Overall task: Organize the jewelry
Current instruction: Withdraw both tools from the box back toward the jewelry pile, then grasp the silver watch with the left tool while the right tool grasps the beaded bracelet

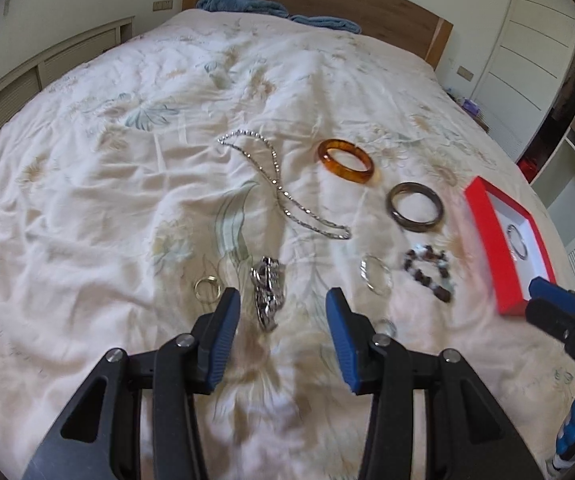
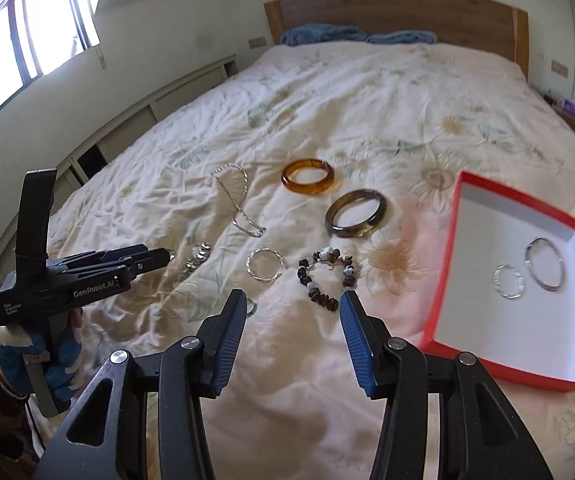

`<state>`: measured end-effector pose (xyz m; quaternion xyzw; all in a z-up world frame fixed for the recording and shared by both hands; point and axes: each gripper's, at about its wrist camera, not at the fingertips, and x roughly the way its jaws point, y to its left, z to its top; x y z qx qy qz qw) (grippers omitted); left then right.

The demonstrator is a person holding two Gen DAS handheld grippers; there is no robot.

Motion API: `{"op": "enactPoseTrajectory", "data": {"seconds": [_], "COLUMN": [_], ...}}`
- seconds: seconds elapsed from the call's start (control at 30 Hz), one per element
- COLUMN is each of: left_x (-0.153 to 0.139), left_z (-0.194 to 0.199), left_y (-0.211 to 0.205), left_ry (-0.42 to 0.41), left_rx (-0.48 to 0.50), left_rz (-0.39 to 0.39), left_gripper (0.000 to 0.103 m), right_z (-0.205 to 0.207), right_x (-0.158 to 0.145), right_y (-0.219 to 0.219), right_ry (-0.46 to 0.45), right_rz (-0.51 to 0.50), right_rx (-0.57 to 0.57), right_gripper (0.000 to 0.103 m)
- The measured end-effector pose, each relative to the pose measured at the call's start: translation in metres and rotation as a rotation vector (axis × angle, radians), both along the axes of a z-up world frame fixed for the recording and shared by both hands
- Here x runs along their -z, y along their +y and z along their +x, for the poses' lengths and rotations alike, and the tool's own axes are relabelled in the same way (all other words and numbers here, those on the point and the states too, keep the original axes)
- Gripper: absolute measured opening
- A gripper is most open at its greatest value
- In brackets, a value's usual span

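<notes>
While both grippers hover low over the cream floral quilt, the jewelry lies spread across it in loose rows. The left gripper has its blue-padded jaws wide apart, holding nothing, with a tangled silver chain-link bracelet lying on the quilt between and just beyond its tips. A small gold ring sits just left of that gripper's left finger. The right gripper is likewise spread and empty, a dark brown beaded bracelet with pale beads lying just ahead of it. Beside those beads is a thin twisted silver hoop. Farther back lie a translucent amber bangle, a dark smoky grey-brown bangle just to its near right, and a fine silver chain necklace looped in a figure eight. To the right sits a shallow red cardboard box with a white interior, already containing a plain silver bangle and a smaller twisted silver ring-shaped bracelet, side by side and nearly touching.
</notes>
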<state>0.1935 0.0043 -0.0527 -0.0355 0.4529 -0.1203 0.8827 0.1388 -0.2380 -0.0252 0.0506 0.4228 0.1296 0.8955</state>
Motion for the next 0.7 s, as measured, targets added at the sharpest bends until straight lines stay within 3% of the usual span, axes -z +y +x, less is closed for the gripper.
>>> {"op": "enactPoseTrajectory", "data": {"seconds": [0.37,0.7], "left_x": [0.04,0.052], "left_z": [0.035,0.041], "left_y": [-0.005,-0.005], "left_ry": [0.046,0.06], "left_rx": [-0.024,-0.028], "left_rz": [-0.003,-0.015], "left_gripper": [0.036,0.036], "right_z": [0.04,0.07], "right_x": [0.039,0.067], "right_y": [0.007,0.013], "right_ry": [0.04,0.088], "right_rz": [0.01,0.011], "right_rx": [-0.016,-0.024], "right_gripper": [0.048,0.034]}}
